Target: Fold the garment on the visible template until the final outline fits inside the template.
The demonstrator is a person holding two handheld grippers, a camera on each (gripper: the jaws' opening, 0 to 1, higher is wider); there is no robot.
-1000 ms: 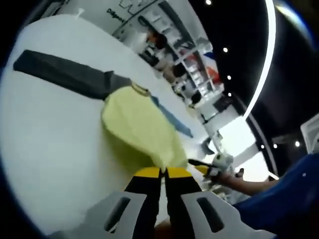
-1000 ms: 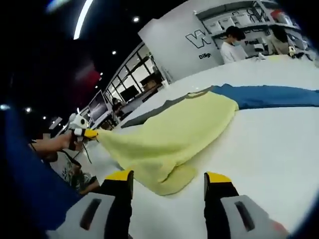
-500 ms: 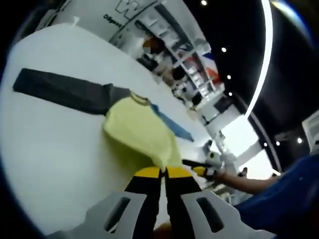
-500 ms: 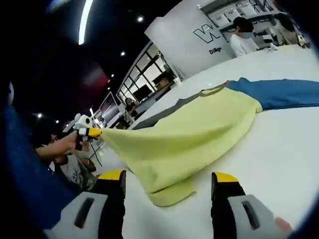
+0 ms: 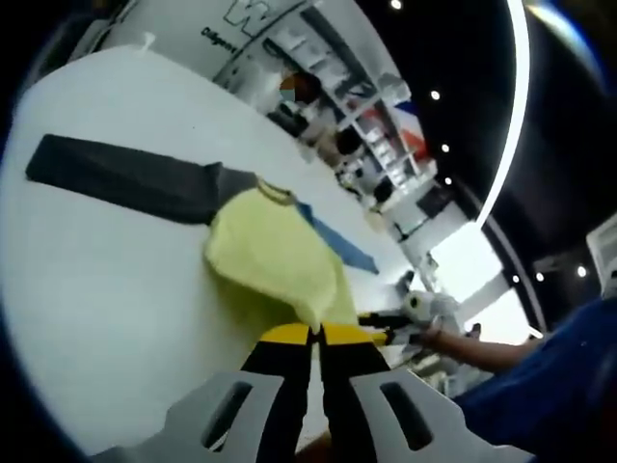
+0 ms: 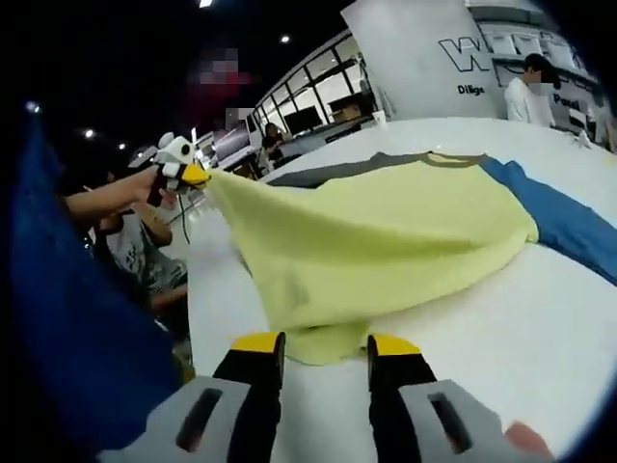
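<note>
Mid-fold. My left gripper point(image 5: 316, 335) pinches the yellow garment's point(image 6: 376, 241) near hem, lifted off the white table point(image 5: 96, 260). Right gripper point(image 6: 323, 344) gapes narrowly before the sagging hem; next, clamp it.

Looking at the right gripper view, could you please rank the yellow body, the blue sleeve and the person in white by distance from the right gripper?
1. Yellow body, just ahead of the right gripper.
2. Blue sleeve, off right on the table.
3. Person in white, upper right, beyond the table.
</note>
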